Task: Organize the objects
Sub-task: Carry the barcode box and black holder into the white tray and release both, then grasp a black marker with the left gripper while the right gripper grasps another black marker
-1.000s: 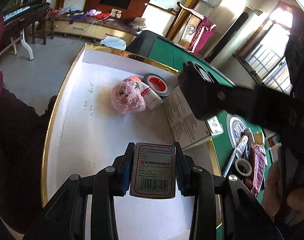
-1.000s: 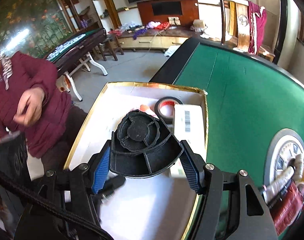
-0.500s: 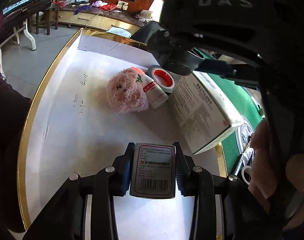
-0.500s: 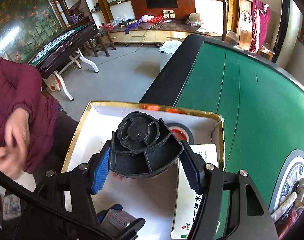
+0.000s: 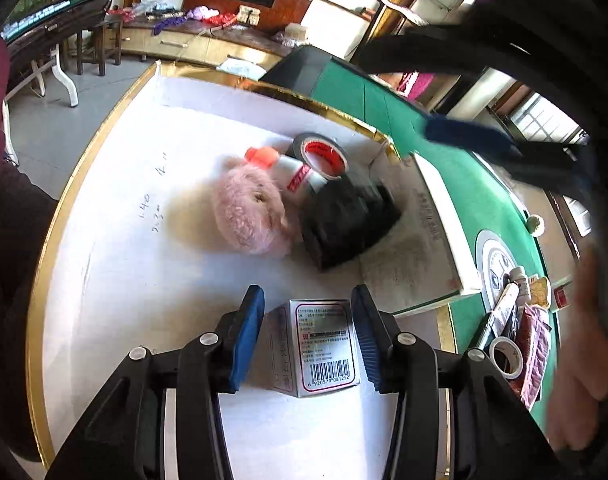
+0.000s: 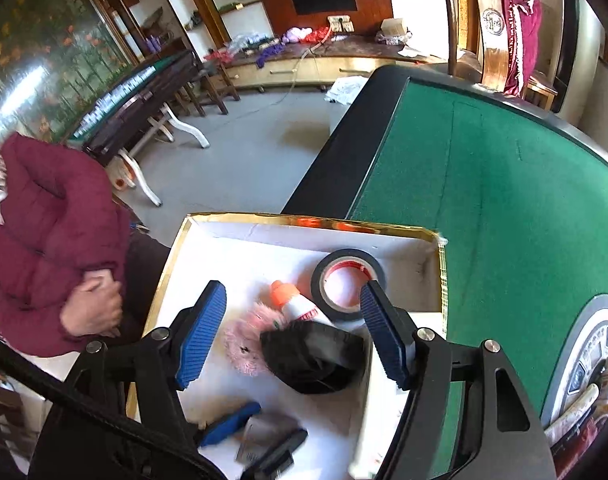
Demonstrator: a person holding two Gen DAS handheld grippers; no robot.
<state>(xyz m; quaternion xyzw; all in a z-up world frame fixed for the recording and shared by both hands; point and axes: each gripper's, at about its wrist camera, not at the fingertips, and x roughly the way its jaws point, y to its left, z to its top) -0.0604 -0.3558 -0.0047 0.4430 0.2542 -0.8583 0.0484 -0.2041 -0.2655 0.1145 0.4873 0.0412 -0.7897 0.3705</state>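
In the left wrist view a small silver box with a barcode stands on the floor of the white, gold-rimmed tray. My left gripper straddles it, its jaws opening, and the pads no longer press on the box. My right gripper hangs open above a black plastic part. That part lies blurred in the tray between a pink plush and a large white box. Behind them are a white bottle with an orange cap and a black tape roll.
The tray sits at the edge of a green felt table. Tubes, packets and a white tape roll crowd the table's centre dial. A person in a maroon jacket sits left of the tray.
The right gripper has let go of the black part, which now lies in the tray by the plush. The left jaws have spread off the small box, which now rests on the tray floor.
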